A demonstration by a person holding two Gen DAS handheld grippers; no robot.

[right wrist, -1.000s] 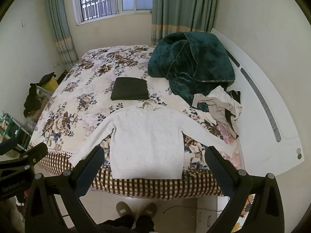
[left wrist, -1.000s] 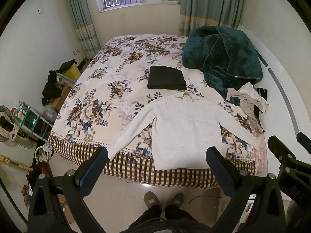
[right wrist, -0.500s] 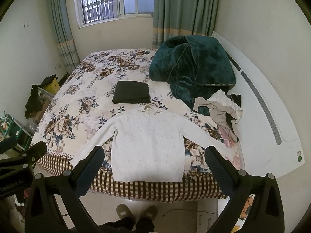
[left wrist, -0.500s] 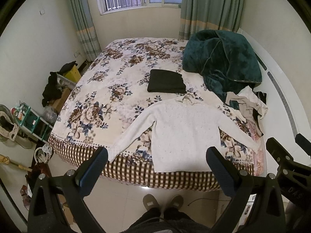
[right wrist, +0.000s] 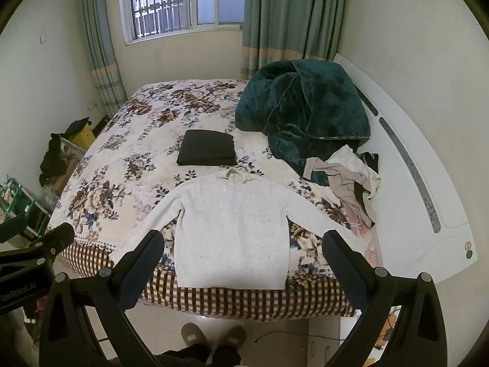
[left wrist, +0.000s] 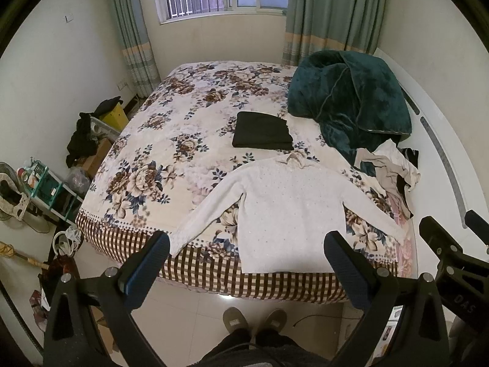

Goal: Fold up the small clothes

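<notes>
A white knit sweater (left wrist: 290, 211) lies flat, sleeves spread, at the near edge of the floral bed (left wrist: 171, 153); its hem hangs over the checked border. It also shows in the right wrist view (right wrist: 232, 229). A folded black garment (left wrist: 262, 134) lies behind its collar, also in the right wrist view (right wrist: 207, 152). My left gripper (left wrist: 247, 253) is open and empty, held back from the bed above the floor. My right gripper (right wrist: 241, 252) is open and empty, likewise short of the sweater's hem.
A dark green blanket (left wrist: 348, 101) is heaped at the bed's far right, with a pile of loose clothes (left wrist: 388, 168) beside it. A white headboard (right wrist: 428, 202) runs along the right. Clutter and a shelf (left wrist: 45, 183) stand left. Slippered feet (left wrist: 253, 321) stand on the tiled floor.
Both grippers have drawn back and tilted up a little: the bed and sweater sit lower and smaller in both views. The sweater has not moved.
</notes>
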